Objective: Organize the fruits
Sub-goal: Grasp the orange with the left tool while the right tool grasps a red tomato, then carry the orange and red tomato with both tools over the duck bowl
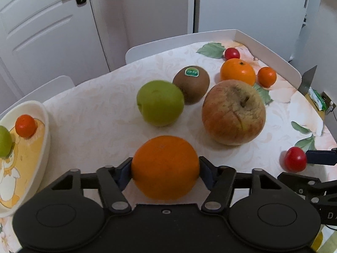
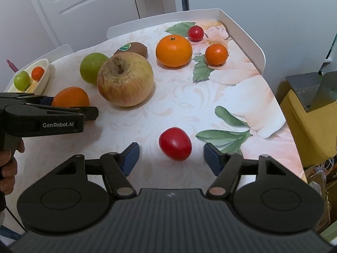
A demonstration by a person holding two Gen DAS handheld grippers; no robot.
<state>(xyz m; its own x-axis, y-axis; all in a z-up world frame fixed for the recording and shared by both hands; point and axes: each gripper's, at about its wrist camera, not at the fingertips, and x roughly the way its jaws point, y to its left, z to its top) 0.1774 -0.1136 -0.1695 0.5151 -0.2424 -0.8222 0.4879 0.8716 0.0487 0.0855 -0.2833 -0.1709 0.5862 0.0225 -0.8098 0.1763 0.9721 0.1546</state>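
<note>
An orange (image 1: 165, 167) is clamped between the left gripper (image 1: 165, 171) pads on the floral tablecloth (image 1: 101, 109). Only the right wrist view shows the right gripper (image 2: 171, 155) jaws apart around an untouched red fruit (image 2: 175, 143). Beyond, a white door (image 1: 42, 21) is seen.

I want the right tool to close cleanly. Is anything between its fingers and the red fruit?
Nothing visible. The red fruit lies on the table between the right tool's open fingers, with bare cloth on both sides. The big apple sits well beyond it.
</note>
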